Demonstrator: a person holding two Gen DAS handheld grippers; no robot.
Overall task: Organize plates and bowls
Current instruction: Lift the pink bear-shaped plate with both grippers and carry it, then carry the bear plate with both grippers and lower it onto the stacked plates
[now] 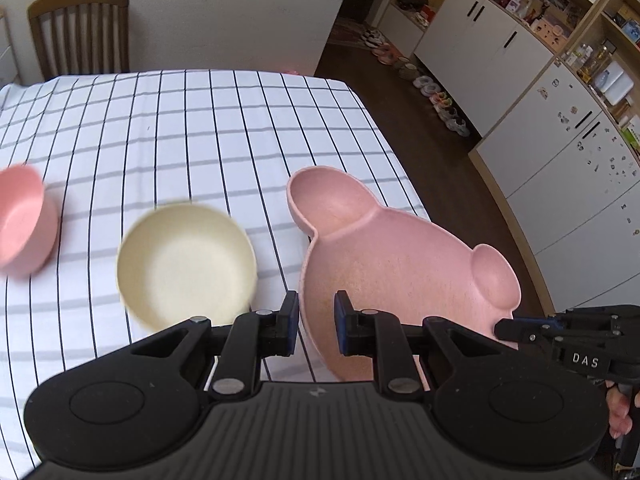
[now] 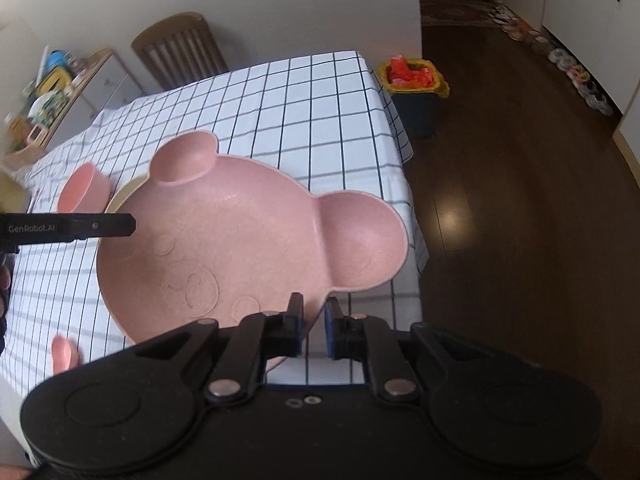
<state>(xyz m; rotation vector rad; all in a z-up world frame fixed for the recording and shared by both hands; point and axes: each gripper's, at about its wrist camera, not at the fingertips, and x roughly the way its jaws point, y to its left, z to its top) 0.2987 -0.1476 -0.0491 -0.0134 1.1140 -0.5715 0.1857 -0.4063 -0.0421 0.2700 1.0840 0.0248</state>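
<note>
Only right wrist shows bin (image 2: 414,92); both hand-held grippers pinch bear plate (image 2: 248,236), jaws narrowly parted.

Place: a home dining area.
Signs: checked tabletop (image 1: 200,120), wooden chair (image 1: 80,28), fridge (image 1: 580,168), shoes (image 1: 432,88) along the floor.

Blurred left of the left gripper's fingers (image 1: 289,312): cream bowl (image 1: 186,266); pink bowl (image 1: 24,220) cut by the frame edge. Hidden beyond the right fingers (image 2: 295,318), most of both behind pink bear-shaped plate (image 2: 248,240).
</note>
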